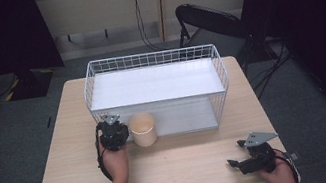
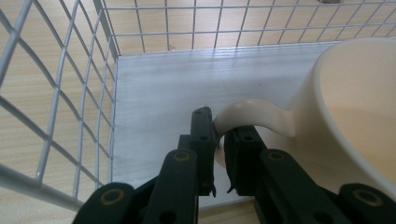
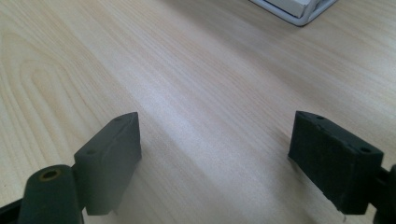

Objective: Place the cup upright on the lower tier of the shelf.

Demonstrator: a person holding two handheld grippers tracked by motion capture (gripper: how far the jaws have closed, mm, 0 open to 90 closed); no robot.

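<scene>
The left tongs [image 1: 113,133] are clamped on the curved handle [image 2: 254,116] of a cream mug [image 1: 143,129], the two black jaws pinching it from either side, as the left gripper view shows up close. In the high view the mug stands upright at the open front edge of a white wire basket [image 1: 152,59], on or just at the lip of the basket's pale lower floor; from that angle it is hard to say whether its base sits fully on the floor or partly on the wooden worktop [image 1: 175,170]. The left gripper view places the handle over the white ribbed floor [image 2: 159,93], with the wire side wall to the left and the back wall of mesh beyond it. The basket lies across the far half of the worktop, with a white panel resting level across its upper part. The person's left hand [image 1: 115,161] comes in from the near edge, holding its gripper just left of the mug. The right tongs [image 1: 247,155] are well apart from the mug, near the worktop's front right corner, with the jaws spread wide over bare wood and nothing between them. A black folding chair [image 1: 209,20] stands behind the worktop.
</scene>
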